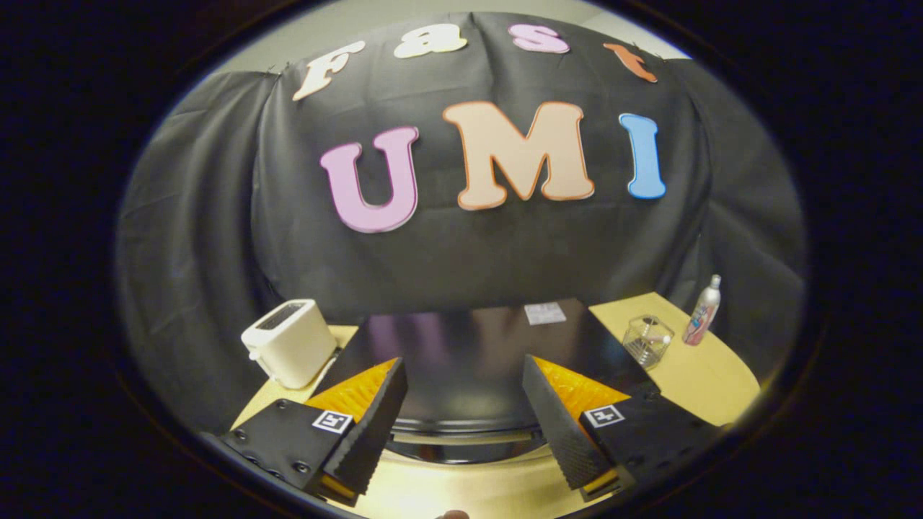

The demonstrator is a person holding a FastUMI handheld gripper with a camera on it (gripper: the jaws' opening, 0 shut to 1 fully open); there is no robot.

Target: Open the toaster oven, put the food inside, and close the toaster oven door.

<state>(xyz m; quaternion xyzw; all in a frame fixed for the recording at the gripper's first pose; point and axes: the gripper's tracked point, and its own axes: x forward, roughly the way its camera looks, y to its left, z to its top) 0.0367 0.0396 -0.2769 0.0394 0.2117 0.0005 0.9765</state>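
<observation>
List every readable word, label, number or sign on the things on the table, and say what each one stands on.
None can be read.
Sticker on the toaster oven top: too blurred to read.
Printed label on the spray bottle: too small to read.
Square marker tags on the gripper, jaws open above the oven: a pattern, no words.
White toaster and glass jar: no text to be seen.

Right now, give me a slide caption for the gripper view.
Open gripper poised above the black toaster oven, white toaster beside it on the table.
</observation>
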